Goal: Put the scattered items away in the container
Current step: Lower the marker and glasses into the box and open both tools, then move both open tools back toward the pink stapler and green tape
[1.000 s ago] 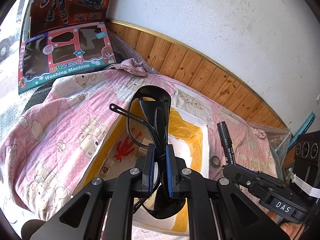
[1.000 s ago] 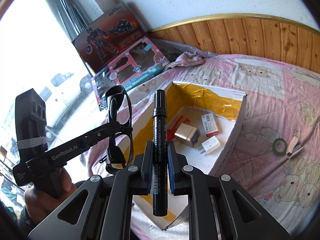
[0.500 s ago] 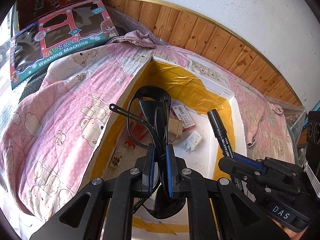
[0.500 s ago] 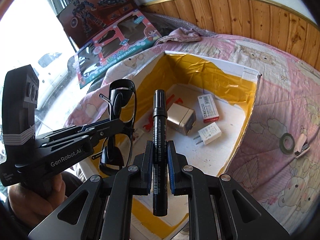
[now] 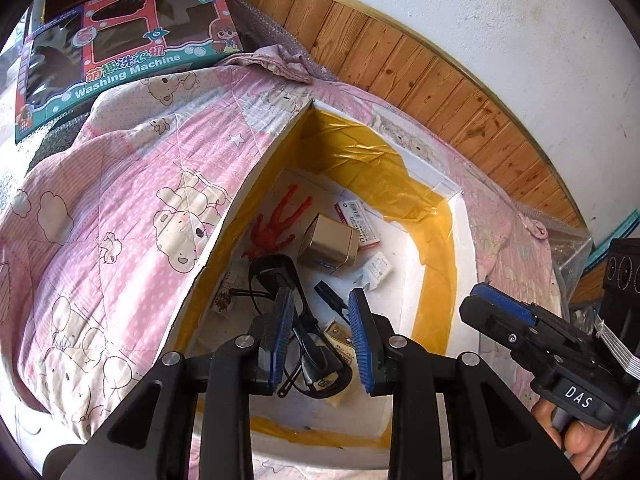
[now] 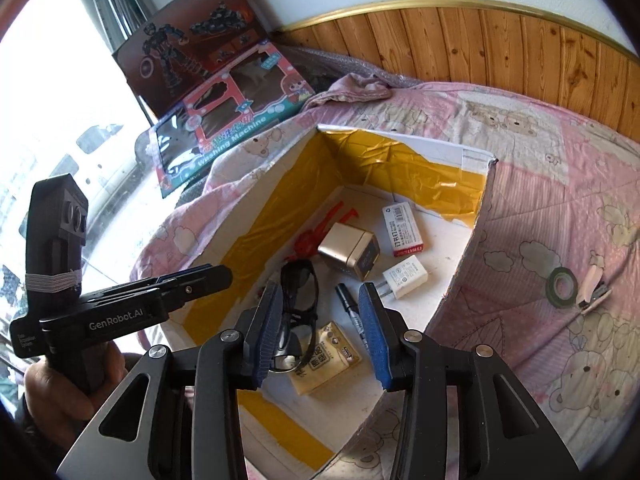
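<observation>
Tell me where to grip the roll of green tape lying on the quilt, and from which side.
The green tape roll lies flat on the pink quilt, hole up. Probably best from above with the right gripper: one finger in the hole, one outside, on the side away from the stapler.

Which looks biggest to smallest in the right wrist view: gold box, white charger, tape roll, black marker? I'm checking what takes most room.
1. gold box
2. black marker, long but thin, partly behind a finger
3. white charger and tape roll: similar, and fisheye distortion makes it unsure
</observation>
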`<action>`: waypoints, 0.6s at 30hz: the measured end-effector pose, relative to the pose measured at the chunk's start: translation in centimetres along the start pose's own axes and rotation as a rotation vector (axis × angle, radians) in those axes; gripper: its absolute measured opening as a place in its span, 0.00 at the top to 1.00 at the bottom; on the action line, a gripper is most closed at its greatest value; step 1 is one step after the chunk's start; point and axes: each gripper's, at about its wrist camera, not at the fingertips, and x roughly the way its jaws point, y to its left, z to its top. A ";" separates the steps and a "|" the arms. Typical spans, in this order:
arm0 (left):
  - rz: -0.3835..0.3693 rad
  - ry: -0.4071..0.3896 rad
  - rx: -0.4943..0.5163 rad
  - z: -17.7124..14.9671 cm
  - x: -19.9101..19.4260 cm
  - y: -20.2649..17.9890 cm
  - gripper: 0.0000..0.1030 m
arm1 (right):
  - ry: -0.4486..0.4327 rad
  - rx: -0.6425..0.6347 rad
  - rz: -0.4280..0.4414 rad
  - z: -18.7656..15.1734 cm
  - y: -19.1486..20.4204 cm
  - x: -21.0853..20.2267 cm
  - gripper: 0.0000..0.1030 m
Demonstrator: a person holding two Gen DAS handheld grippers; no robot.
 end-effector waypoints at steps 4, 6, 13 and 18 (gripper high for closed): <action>0.012 -0.031 0.030 -0.6 -1.9 -1.5 0.71 | -0.043 -0.013 0.051 -0.5 0.7 -2.6 0.59; 0.028 -0.047 0.052 -1.0 -2.7 -2.6 0.71 | -0.060 -0.017 0.073 -1.1 1.0 -3.7 0.59; 0.106 -0.087 0.127 -3.6 -4.6 -5.7 0.60 | -0.067 0.018 0.099 -4.2 -0.4 -5.6 0.59; 0.134 -0.084 0.174 -5.0 -5.0 -7.5 0.60 | -0.074 0.082 0.101 -6.4 -3.1 -6.7 0.58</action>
